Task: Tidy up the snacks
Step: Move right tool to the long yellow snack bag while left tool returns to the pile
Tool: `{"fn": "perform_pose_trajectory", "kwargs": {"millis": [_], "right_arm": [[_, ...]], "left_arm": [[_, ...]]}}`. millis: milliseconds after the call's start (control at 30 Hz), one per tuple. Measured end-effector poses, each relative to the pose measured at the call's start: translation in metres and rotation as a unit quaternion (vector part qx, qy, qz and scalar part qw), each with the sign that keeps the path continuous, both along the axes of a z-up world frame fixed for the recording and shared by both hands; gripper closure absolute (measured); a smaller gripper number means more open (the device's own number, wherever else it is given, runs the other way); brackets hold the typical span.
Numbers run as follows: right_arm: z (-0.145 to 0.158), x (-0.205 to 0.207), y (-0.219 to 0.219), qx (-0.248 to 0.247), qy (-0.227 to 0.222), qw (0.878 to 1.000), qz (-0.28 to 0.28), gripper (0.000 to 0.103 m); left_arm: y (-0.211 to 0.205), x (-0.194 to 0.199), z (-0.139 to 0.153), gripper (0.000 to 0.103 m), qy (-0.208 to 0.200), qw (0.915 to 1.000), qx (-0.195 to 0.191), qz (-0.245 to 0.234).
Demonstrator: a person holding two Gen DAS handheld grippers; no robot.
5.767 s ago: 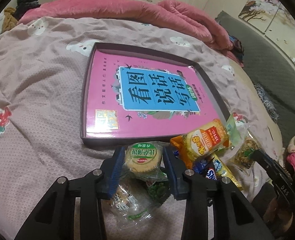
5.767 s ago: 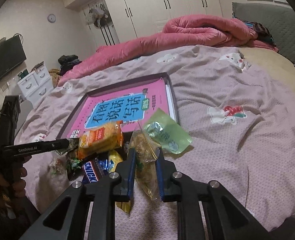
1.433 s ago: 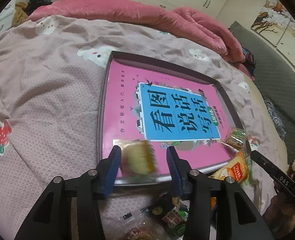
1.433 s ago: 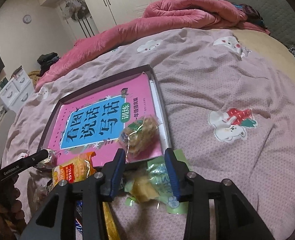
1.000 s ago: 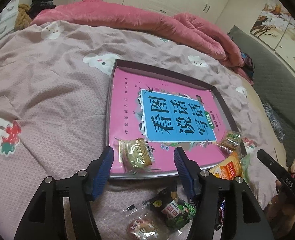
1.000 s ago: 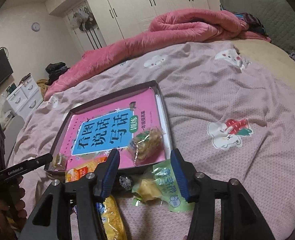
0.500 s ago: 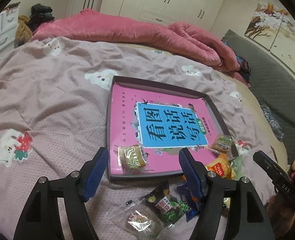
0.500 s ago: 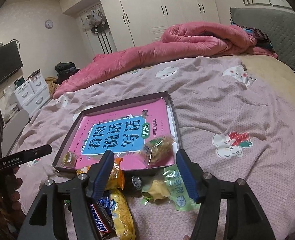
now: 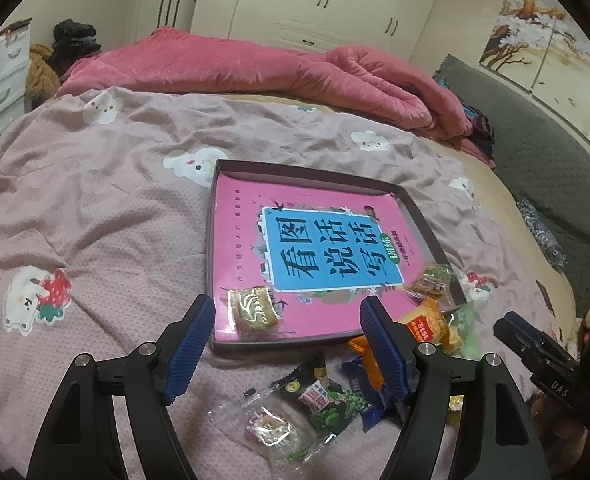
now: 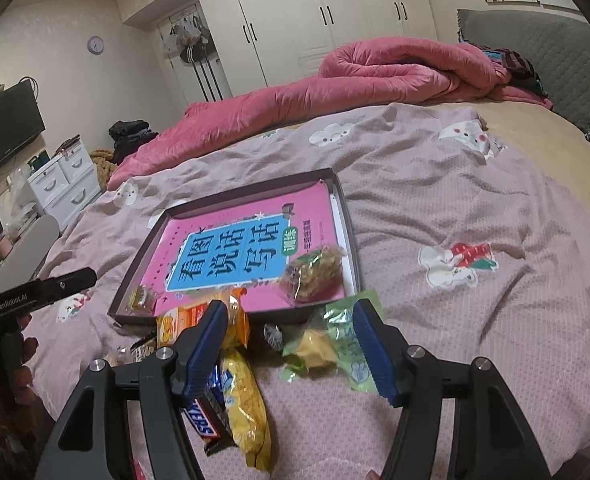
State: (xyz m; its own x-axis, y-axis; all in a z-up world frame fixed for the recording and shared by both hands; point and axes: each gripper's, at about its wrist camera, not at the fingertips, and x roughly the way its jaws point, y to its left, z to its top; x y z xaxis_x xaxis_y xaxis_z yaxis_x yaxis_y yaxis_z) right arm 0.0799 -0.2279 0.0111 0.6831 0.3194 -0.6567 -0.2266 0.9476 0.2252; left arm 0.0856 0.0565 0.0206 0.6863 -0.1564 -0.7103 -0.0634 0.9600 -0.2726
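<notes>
Grippers, left (image 9: 287, 344) and right (image 10: 291, 350), gaping empty; shallow dark cardboard tray (image 9: 419, 216) lying ahead, holding possibly two wrapped snacks.

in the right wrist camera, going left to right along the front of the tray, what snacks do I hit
Small cake in the tray's near-left corner → orange packet → silver candy → green packet.

Home bedroom: bed (image 10: 475, 208), pink quilt (image 10: 375, 68), wardrobes (image 10: 335, 12).
</notes>
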Motion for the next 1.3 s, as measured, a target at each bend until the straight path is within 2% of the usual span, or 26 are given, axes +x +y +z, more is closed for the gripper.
{"fn": "perform_pose_trajectory", "kwargs": {"millis": [400, 767, 1100, 1233, 1300], "right_arm": [[-0.011, -0.017, 0.007, 0.009, 0.033, 0.999, 0.024, 0.038], [-0.02, -0.028, 0.029, -0.027, 0.038, 0.996, 0.077, 0.038], [-0.034, -0.032, 0.037, -0.045, 0.047, 0.992, 0.103, 0.039], [-0.039, -0.03, 0.034, -0.045, 0.052, 0.992, 0.104, 0.051], [-0.043, -0.028, 0.035, -0.047, 0.058, 0.992, 0.106, 0.053]], "left_arm": [[-0.016, -0.011, 0.001, 0.027, 0.005, 0.9997, 0.011, -0.022], [-0.04, -0.02, -0.001, 0.027, 0.014, 0.9983, 0.014, -0.054], [-0.073, -0.02, -0.006, 0.027, 0.023, 0.9934, 0.044, -0.103], [-0.079, -0.018, -0.007, 0.027, 0.027, 0.992, 0.048, -0.114], [-0.08, -0.017, -0.008, 0.026, 0.03, 0.9915, 0.051, -0.116]]}}
